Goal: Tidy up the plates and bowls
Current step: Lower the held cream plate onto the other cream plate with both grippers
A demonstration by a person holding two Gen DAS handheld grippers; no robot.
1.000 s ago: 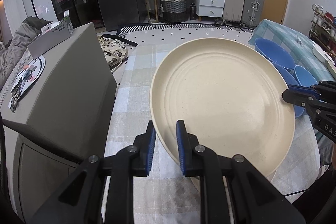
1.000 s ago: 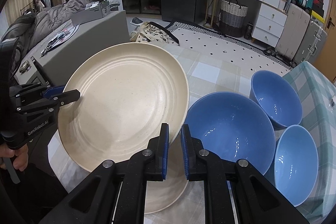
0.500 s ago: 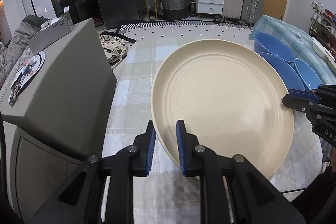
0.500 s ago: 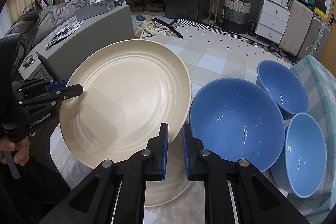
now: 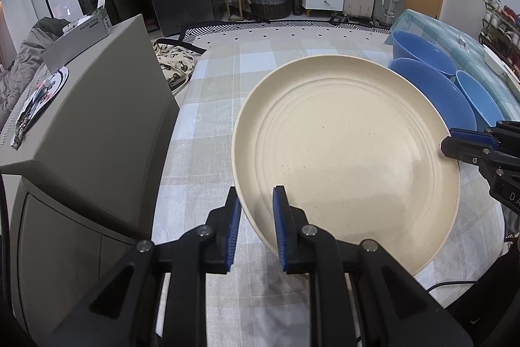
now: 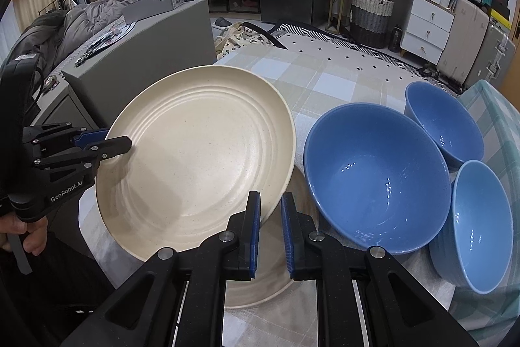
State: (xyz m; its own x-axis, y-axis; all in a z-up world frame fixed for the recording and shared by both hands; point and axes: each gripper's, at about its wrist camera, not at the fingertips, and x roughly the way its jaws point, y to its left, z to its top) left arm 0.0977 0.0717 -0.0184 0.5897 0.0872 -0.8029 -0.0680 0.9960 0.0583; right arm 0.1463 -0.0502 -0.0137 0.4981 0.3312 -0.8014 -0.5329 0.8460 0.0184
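1. The left tool is clamped on the near left rim of a cream plate, its blue pads pressing the rim from both sides.
2. The right tool grips the opposite rim of the same plate; in the left wrist view its black tip sits on the plate's right edge.
3. In the right wrist view the left tool reaches in from the left, and a hand below holds its handle.
4. The plate is held tilted between the two tools, above the checked cloth of the table.
5. A second cream plate lies flat on the table directly under the held one; only its near edge shows.
6. Just to the right of the plates stands a large blue bowl.
7. Two smaller blue bowls sit beside it: one behind and one to its right, close against the large bowl.
8. A grey cabinet stands at the table's left side.
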